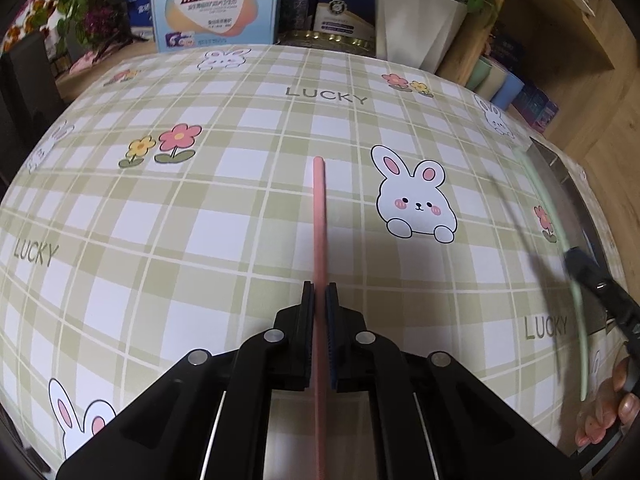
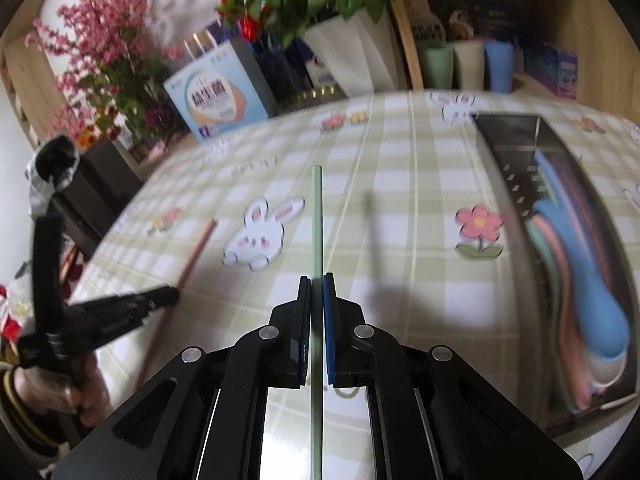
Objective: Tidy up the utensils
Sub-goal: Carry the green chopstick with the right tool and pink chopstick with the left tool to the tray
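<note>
Checked tablecloth (image 1: 224,184) was seen underneath. Pink chopstick (image 1: 319,216) was pinched by left gripper (image 1: 319,292), green chopstick (image 2: 317,216) by right gripper (image 2: 317,284) (metal tray (image 2: 516,148) contents blurred, possibly spoons).

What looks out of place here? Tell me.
Nothing spilled or damaged. The only strays are the pink chopstick clamped in the left gripper and the green chopstick in the right gripper; other utensils already lie in the metal tray.

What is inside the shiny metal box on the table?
The metal box holds colourful spoons, a blue spoon on top, pink and green ones beneath. Blur and the top spoon hide how many.
</note>
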`<state>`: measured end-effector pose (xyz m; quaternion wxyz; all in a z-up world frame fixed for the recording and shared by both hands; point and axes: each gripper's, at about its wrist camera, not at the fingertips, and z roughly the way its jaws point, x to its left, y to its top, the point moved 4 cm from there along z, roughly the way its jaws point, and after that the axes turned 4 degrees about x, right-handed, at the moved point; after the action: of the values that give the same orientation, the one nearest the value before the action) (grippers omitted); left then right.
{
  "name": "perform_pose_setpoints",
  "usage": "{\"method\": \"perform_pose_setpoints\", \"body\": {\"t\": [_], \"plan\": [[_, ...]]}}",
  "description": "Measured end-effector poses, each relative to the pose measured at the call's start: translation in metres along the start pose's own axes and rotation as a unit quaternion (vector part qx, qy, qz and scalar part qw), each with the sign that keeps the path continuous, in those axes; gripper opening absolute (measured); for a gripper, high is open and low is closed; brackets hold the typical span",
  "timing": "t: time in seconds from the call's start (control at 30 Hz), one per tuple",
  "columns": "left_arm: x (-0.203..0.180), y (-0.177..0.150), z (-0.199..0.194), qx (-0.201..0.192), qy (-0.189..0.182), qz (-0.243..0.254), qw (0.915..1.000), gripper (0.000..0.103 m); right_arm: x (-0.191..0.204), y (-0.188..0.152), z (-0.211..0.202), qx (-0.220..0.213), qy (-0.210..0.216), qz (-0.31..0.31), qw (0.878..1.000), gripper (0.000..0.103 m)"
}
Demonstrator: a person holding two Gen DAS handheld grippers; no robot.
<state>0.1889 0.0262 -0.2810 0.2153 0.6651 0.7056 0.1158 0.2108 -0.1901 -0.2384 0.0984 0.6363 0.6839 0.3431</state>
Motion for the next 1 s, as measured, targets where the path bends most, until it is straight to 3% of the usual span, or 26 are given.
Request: {"method": "perform_pose_setpoints", "body": {"t": [0.17, 0.37, 0.5, 0.73, 1.0], "plan": [[-0.012, -0.002, -0.003, 0.012, -0.012, 0.005, 0.9998, 0.006, -0.033, 0.021, -0.028, -0.029, -0.011, 0.015, 0.999, 0.006], [-0.047, 0.012, -0.016, 0.006, -0.052, 0.004, 0.9986, 0.006, -0.114, 0.041, -0.044, -0.020, -0.077, 0.044, 0.996, 0.006], [-0.077, 0.022, -0.020, 0.007, -0.077, 0.008, 0.9970, 0.006, -0.146, 0.044, -0.046, -0.005, -0.102, 0.045, 0.994, 0.006], [-0.126, 0.038, -0.023, 0.016, -0.128, 0.004, 0.9916, 0.006, -0.162, 0.042, -0.041, 0.007, -0.107, 0.045, 0.993, 0.006], [-0.165, 0.048, -0.019, 0.028, -0.158, 0.007, 0.9870, 0.006, -0.169, 0.046, -0.032, 0.017, -0.106, 0.047, 0.993, 0.006]]}}
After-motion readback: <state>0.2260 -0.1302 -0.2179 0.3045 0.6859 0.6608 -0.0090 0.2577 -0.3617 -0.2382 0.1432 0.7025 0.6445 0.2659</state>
